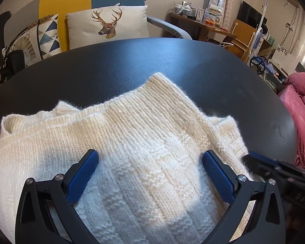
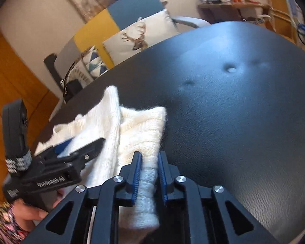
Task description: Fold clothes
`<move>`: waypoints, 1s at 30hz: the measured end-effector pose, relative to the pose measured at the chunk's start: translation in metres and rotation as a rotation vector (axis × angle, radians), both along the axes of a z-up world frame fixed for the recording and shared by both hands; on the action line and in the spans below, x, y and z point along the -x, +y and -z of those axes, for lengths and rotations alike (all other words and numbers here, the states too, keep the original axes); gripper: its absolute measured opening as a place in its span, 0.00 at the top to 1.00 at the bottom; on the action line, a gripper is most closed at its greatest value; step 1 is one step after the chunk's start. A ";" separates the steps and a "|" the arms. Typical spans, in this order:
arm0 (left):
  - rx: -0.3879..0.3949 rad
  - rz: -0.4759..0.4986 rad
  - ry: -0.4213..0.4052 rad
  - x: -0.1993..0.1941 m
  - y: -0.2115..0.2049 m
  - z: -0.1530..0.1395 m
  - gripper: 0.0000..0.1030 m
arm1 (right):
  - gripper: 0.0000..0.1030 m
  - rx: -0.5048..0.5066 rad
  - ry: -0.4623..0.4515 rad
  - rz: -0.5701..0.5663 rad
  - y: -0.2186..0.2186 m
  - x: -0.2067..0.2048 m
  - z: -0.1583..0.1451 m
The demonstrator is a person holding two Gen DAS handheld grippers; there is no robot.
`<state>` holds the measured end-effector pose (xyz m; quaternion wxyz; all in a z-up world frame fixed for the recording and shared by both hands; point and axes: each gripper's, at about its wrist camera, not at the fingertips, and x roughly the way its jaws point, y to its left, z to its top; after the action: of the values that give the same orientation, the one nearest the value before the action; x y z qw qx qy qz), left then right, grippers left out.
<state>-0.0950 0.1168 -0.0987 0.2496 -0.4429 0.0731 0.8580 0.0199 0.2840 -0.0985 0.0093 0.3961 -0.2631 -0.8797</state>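
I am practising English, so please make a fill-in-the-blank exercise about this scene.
1. The cream sweater lies on a ___ table.
2. The fingers of the left gripper stand wide ___.
3. The cushion behind the table shows a ___.
4. A sweater fold lies ___ the fingers of the right gripper.
Missing: black; open; deer; between.

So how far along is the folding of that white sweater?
Partly done. The sweater already lies in layers on the black table, one panel doubled over another. In hand: the right gripper has a fold of knit between its narrow jaws, though I cannot tell if the pads press it; the left gripper rests wide open over the sweater. Left: the edges look uneven, so probably another fold and some tidying.
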 end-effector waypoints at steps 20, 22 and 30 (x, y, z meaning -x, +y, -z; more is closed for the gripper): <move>-0.050 -0.006 -0.022 0.004 -0.007 -0.003 0.00 | 0.80 0.025 0.070 -0.049 -0.010 0.038 0.002; -0.112 -0.010 -0.045 0.007 -0.018 -0.009 0.00 | 0.80 0.056 0.144 -0.052 -0.018 0.028 -0.008; -0.174 -0.284 -0.068 0.022 -0.093 -0.032 0.00 | 0.79 -0.018 0.158 -0.157 -0.072 0.038 -0.012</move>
<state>-0.1169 0.0242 -0.0666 0.1655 -0.4543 -0.0732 0.8723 -0.0186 0.2125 -0.0860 0.0953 0.3449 -0.2216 -0.9071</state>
